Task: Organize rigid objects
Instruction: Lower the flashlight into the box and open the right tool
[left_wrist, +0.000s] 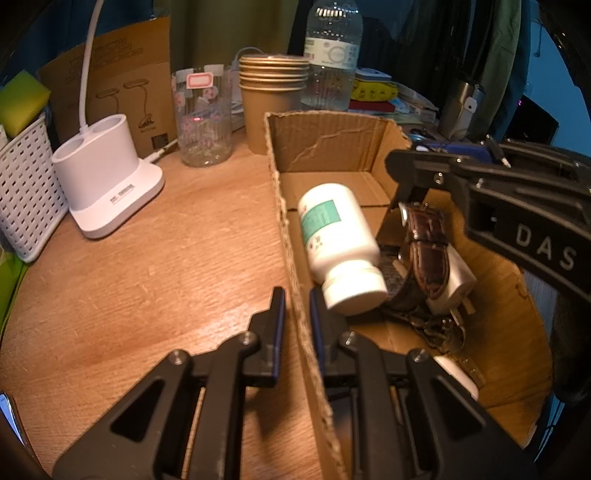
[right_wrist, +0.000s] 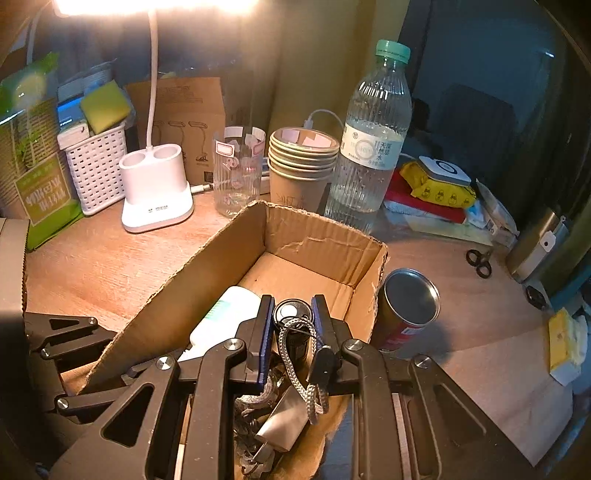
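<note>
A wooden tabletop (left_wrist: 147, 258) under warm lamp light carries an open cardboard box (left_wrist: 325, 147), with clutter ranged along its far side: a white lamp base (left_wrist: 107, 181) at about ten o'clock in the left wrist view, a clear glass (left_wrist: 203, 118) beside it, a stack of brown paper cups (left_wrist: 273, 96) at twelve o'clock and a water bottle (left_wrist: 332, 55) just behind them. A white perforated basket (left_wrist: 26, 184) stands at nine o'clock. Inside the box a white pill bottle (left_wrist: 340, 243) lies on its side, its cap toward the camera, next to a brown leather strap (left_wrist: 428, 254) and a white plug adapter (left_wrist: 458, 280). The left tongs (left_wrist: 297, 295) are closed tight on the near left wall of the box, the cardboard edge running between the two blue pads. The right tongs (right_wrist: 291, 314) reach down into the box from the right and are nearly closed on a small dark cylindrical object (right_wrist: 293, 325) with a braided grey cord (right_wrist: 299, 365); the pads stand against its sides, though it is not plain how firmly they press. In the right wrist view a red can with a metal end (right_wrist: 406, 306) lies on the tabletop just outside the box at three o'clock, and small black scissors (right_wrist: 480, 262) lie farther right.
</note>
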